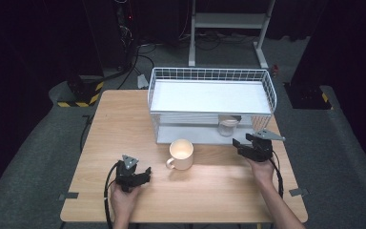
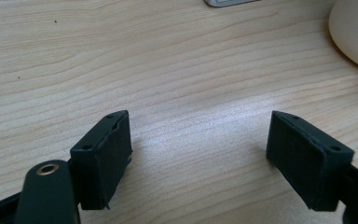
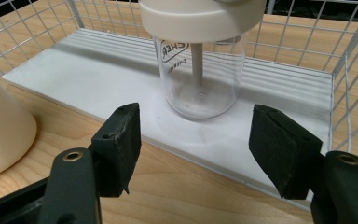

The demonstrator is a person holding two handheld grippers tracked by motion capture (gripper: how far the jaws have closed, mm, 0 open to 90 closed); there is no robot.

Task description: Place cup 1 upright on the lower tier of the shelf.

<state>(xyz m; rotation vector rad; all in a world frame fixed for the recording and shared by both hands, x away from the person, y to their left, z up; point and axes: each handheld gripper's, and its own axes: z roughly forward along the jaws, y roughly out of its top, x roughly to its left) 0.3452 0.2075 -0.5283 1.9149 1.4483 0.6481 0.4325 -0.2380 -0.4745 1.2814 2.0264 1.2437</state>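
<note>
My right gripper [image 3: 196,154] stands with jaws apart and empty, and the clear jar [image 3: 199,70] sits upright at twelve o'clock just ahead, on the rack's lower shelf [image 3: 98,79]. My left gripper [image 2: 200,158], also apart and empty, is well off, so the right is nearer.

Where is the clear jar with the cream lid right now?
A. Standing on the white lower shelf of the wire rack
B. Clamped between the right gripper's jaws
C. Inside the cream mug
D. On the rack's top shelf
A: the clear jar stands upright on the white lower shelf of the wire rack, beyond the right gripper, whose jaws hold nothing.
</note>
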